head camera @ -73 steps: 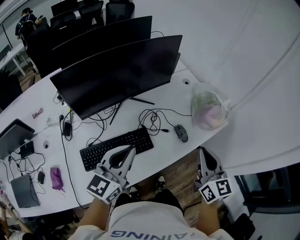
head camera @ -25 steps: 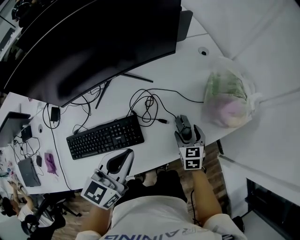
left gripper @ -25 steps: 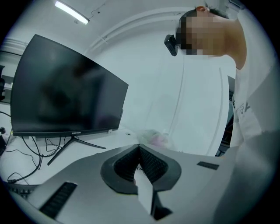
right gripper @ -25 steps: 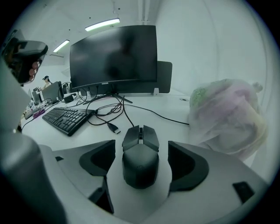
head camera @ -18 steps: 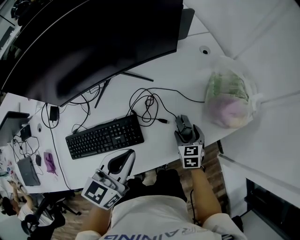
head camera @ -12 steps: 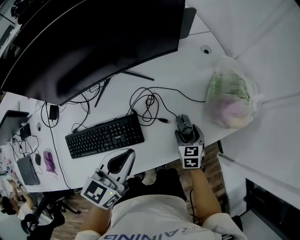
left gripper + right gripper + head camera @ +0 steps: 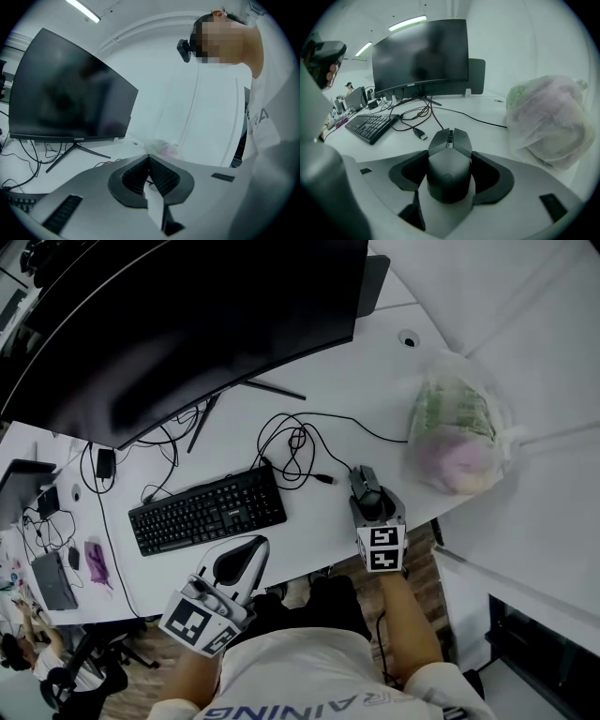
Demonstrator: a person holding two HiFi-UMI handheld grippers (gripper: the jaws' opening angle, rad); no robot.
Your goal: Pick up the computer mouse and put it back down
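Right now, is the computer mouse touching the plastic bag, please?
Apart. The right gripper view shows bare white desk between the computer mouse and the plastic bag.

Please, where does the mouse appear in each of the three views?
Head view: mouse right of the keyboard, at the desk's near edge.
Left gripper view: not in it.
Right gripper view: mouse low centre, close to the camera.
Shared landmark: the black monitor, seen in all three.
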